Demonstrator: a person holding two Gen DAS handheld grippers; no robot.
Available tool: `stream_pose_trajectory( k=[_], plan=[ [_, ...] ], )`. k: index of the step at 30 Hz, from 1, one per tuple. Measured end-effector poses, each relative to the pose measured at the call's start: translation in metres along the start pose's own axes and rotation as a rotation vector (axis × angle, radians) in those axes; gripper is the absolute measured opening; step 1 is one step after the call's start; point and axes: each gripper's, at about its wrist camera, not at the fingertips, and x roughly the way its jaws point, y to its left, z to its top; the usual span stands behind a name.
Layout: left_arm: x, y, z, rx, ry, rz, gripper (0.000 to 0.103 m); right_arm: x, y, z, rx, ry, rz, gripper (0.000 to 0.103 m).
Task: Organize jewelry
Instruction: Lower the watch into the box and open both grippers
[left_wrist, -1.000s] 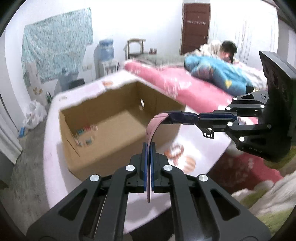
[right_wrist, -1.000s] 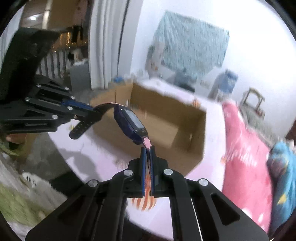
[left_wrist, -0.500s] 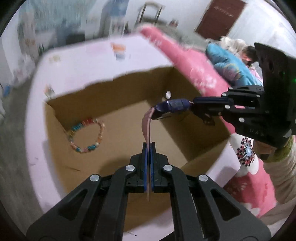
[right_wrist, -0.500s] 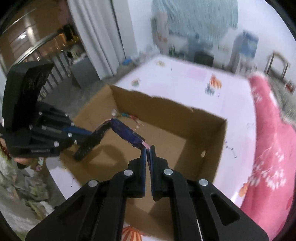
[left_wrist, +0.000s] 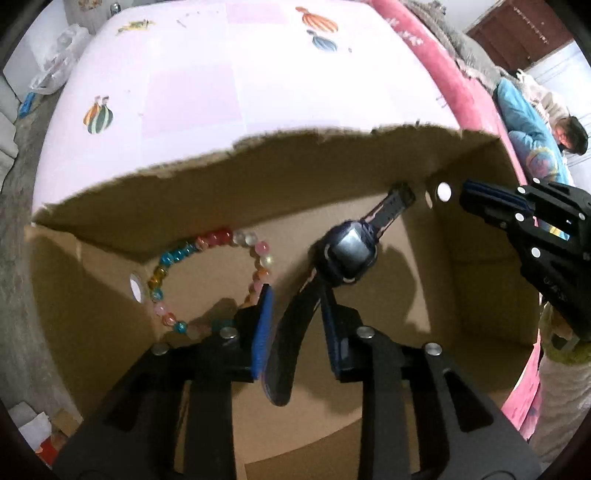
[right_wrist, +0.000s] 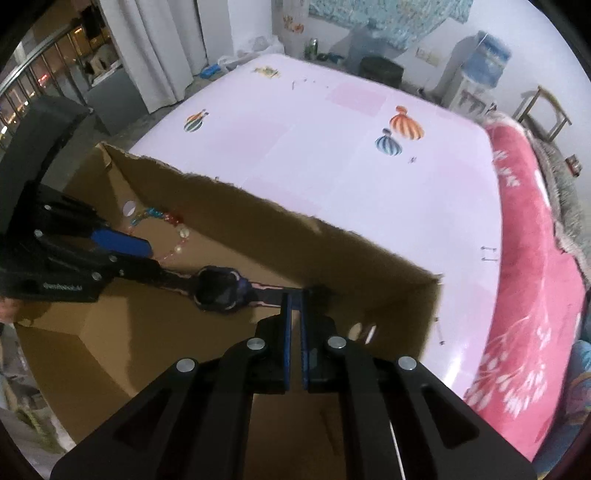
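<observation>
We had the watch (left_wrist: 349, 254) down inside the cardboard box (left_wrist: 221, 184), beside the bead bracelet (left_wrist: 207, 243). Our left hand-held gripper (left_wrist: 297, 332) had just been opening, its jaws parted with the strap loose between them. The right hand-held gripper (right_wrist: 294, 314) (jaws nearly together) showed nothing pinched that we could tell.

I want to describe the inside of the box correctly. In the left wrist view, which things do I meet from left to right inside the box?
Round hole in the box wall → bead bracelet → watch → right tongs.
</observation>
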Motion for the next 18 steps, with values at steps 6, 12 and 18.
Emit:
stream_pose_trajectory(
  k=[6,12,18],
  plan=[
    [-0.029,-0.003,-0.007,0.027,-0.096,0.045,0.039,-0.030,-0.001,-0.006,0.002,-0.075,-0.041,0.017],
    [-0.067,-0.012,-0.023,0.026,-0.184,0.040,0.043,-0.076,-0.003,-0.022,0.038,-0.173,-0.031,0.035],
    [-0.138,-0.024,-0.086,0.084,-0.413,0.044,0.062,-0.138,0.008,-0.069,0.094,-0.313,-0.008,0.063]
  ],
)
